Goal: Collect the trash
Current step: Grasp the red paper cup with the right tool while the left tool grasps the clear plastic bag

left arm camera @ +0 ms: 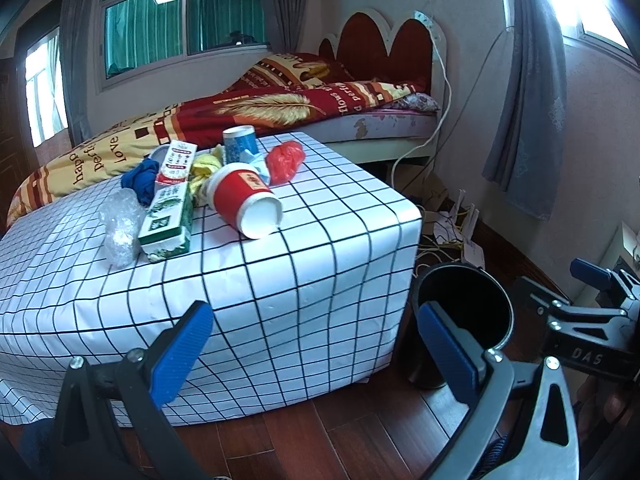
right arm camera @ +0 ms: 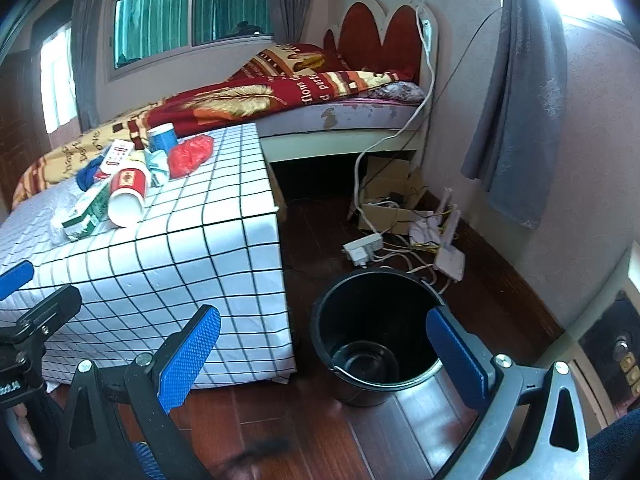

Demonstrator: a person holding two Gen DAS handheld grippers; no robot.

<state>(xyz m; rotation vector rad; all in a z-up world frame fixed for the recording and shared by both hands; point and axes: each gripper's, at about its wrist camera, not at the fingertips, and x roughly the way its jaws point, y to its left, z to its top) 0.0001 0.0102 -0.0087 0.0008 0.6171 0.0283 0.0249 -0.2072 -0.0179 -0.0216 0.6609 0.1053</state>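
Trash lies on a low table with a white grid cloth (left arm camera: 280,300) (right arm camera: 180,264): a red paper cup on its side (left arm camera: 246,204) (right arm camera: 126,196), a green carton (left arm camera: 166,220) (right arm camera: 82,216), a red-and-white carton (left arm camera: 178,164), a blue cup (left arm camera: 239,144) (right arm camera: 162,138), a red plastic bag (left arm camera: 285,161) (right arm camera: 190,155), clear bubble wrap (left arm camera: 118,228), a blue rag (left arm camera: 142,178) and yellow scraps. A black bin (left arm camera: 464,312) (right arm camera: 376,336) stands on the floor right of the table and looks empty. My left gripper (left arm camera: 316,352) is open and empty before the table's front. My right gripper (right arm camera: 324,356) is open and empty above the bin's near side.
A bed with a red and yellow quilt (left arm camera: 248,108) stands behind the table. A power strip (right arm camera: 362,250), cables, a router and a cardboard box (right arm camera: 390,196) lie on the wood floor by the wall. Grey curtains (right arm camera: 516,92) hang at the right.
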